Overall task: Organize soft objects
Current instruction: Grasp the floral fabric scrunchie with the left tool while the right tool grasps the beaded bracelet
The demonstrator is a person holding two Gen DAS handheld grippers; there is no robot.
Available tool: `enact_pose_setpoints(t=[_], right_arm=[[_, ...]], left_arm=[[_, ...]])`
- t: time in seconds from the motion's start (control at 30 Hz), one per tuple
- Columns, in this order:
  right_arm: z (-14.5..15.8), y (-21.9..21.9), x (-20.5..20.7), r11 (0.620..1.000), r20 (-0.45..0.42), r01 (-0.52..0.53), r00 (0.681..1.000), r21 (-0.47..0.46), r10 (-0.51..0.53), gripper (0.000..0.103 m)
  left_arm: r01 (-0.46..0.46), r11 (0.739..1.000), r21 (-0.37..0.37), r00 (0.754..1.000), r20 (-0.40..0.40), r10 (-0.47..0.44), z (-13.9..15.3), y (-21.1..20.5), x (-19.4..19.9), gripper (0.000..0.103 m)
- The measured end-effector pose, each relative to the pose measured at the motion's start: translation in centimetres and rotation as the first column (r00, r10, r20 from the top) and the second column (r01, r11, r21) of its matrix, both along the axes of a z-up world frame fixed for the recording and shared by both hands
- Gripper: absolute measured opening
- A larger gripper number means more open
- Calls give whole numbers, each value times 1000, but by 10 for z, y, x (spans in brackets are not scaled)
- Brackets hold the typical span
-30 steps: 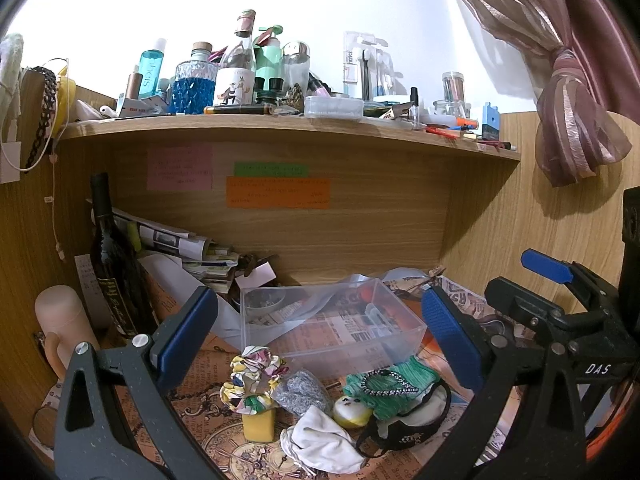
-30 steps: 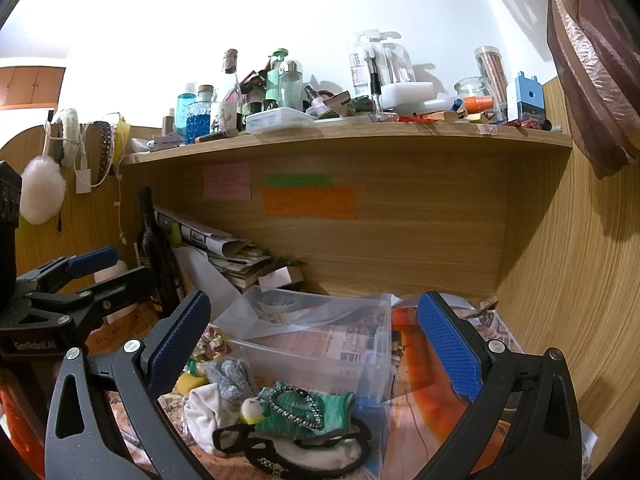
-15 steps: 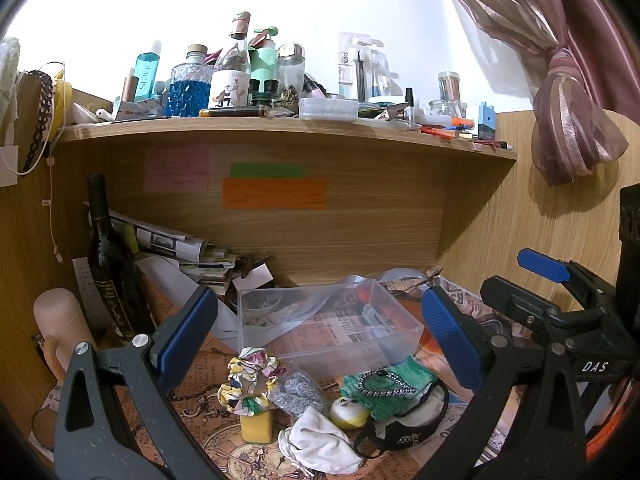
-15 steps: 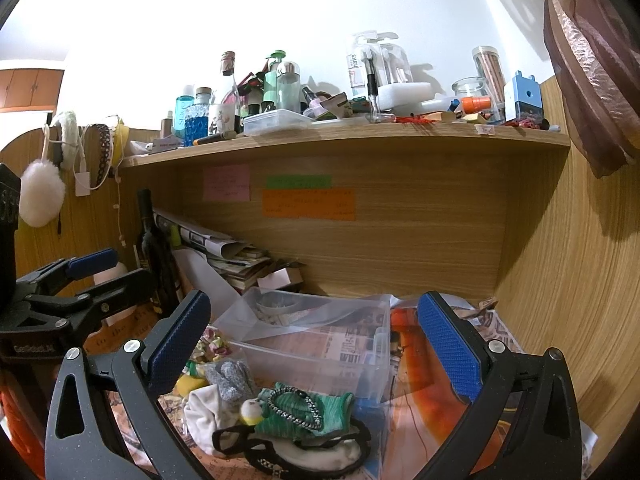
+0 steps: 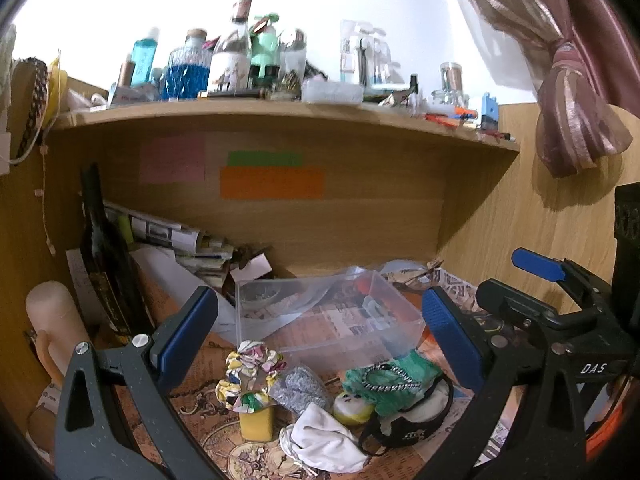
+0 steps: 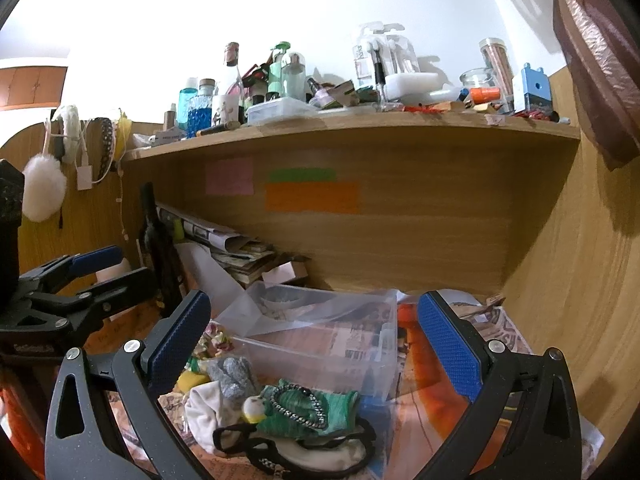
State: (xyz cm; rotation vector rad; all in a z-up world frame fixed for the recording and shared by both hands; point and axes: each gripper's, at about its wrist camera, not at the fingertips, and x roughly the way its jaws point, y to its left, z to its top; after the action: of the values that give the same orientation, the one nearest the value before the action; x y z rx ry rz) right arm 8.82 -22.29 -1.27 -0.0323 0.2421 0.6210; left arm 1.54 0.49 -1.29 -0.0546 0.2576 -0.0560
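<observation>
- Two claws hang over the desk with nothing in them: the left gripper (image 5: 320,340) and the right gripper (image 6: 314,344) both stand released, blue pads spread wide apart.
- Nearest the left claw lies a white cloth (image 5: 320,440), crumpled on the patterned paper; judged the easiest first pick, since nothing sits on top of it. Pinch a raised fold, not the flat edge.
- Just behind it stands a yellow sponge (image 5: 256,422) with a floral scrunchie (image 5: 248,376) resting on top, and a grey pouch (image 5: 300,388) beside them. Lifting the sponge first would likely tip the scrunchie off, so take the scrunchie alone.
- Nearest the right claw is a green cloth (image 6: 308,408) with a beaded band (image 6: 296,402) draped over it, all lying on a black-strapped mask (image 6: 304,448). The straps may snag neighbours; grip the cloth's bulk and lift slowly.
- Beyond the heap sits the clear plastic box (image 5: 320,316), open-topped and touching the pile's far edge; it looks the likely place for these items. Carry each piece over the near wall before letting go.
- Farther back, a dark bottle (image 5: 104,260) and stacked papers (image 5: 180,240) stand left of the box; keep the left claw clear of them.
</observation>
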Motion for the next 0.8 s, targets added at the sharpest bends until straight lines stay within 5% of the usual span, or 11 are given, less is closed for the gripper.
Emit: enact_pose_setpoints(t=[0.47, 0.6, 0.8], right_arm=[[-73, 26, 47, 989, -276, -89, 960, -117, 54, 102], [-85, 30, 57, 982, -338, -121, 939, -143, 66, 86], [-95, 41, 72, 971, -390, -166, 917, -171, 88, 59]], left_arm=[[-97, 995, -10, 959, -269, 91, -73, 49, 47, 103], [-125, 992, -30, 944, -312, 110, -88, 65, 62, 102], [-130, 990, -60, 926, -365, 99, -100, 74, 82, 82]])
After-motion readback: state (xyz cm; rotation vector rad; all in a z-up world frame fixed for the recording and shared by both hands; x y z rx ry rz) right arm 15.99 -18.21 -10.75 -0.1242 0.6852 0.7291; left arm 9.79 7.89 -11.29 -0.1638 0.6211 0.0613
